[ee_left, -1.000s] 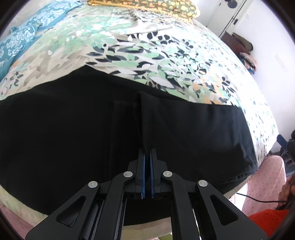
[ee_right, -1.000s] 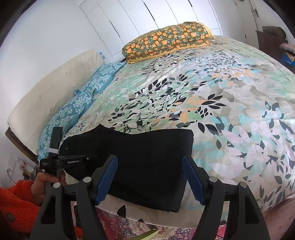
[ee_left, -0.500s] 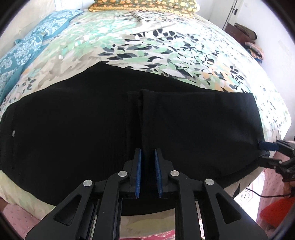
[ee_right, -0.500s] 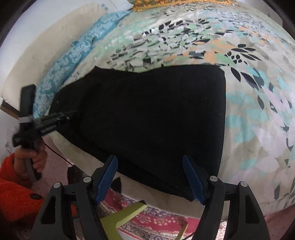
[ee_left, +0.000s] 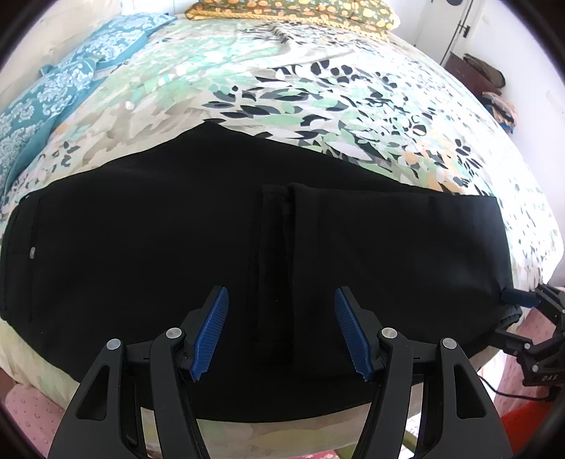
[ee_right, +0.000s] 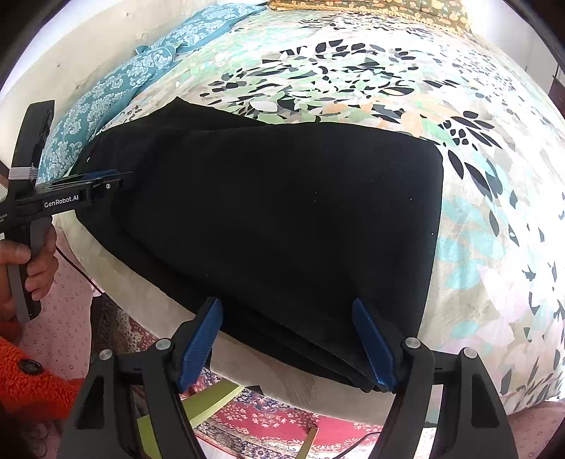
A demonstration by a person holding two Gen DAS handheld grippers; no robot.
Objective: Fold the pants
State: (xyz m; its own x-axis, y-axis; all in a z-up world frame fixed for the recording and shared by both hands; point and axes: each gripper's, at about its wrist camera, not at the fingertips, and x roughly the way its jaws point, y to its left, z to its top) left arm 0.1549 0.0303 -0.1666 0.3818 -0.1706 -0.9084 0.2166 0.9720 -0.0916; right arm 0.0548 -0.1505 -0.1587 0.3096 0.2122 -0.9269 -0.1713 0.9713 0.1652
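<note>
From the left wrist camera, the black pants (ee_left: 226, 254) lie flat across the near edge of the bed, over the leaf-print bedspread (ee_left: 317, 91). A folded-over layer covers the half of the garment toward three o'clock, and its edge runs as a seam up the middle toward twelve. The left gripper (ee_left: 281, 333) hangs over that seam with its jaws opening; the blue pads stand clear on either side and press on nothing. At three o'clock the right gripper (ee_left: 522, 300) sits at the cloth's end. Teal pillows (ee_left: 67, 77) lie at ten o'clock, and a patterned orange pillow (ee_left: 289, 10) at twelve.

From the right wrist camera, the pants (ee_right: 282, 219) fill the middle of the view, their corner hanging off the mattress at six o'clock. The right gripper (ee_right: 286, 344) has its jaws wide and opening slightly, straddling that corner edge; its pad toward five o'clock is at the fabric, though I cannot tell if it touches. At nine o'clock a hand (ee_right: 24, 268) in an orange sleeve (ee_right: 31, 381) holds the left gripper (ee_right: 113, 180) over the cloth. A patterned rug (ee_right: 268, 416) shows below.
</note>
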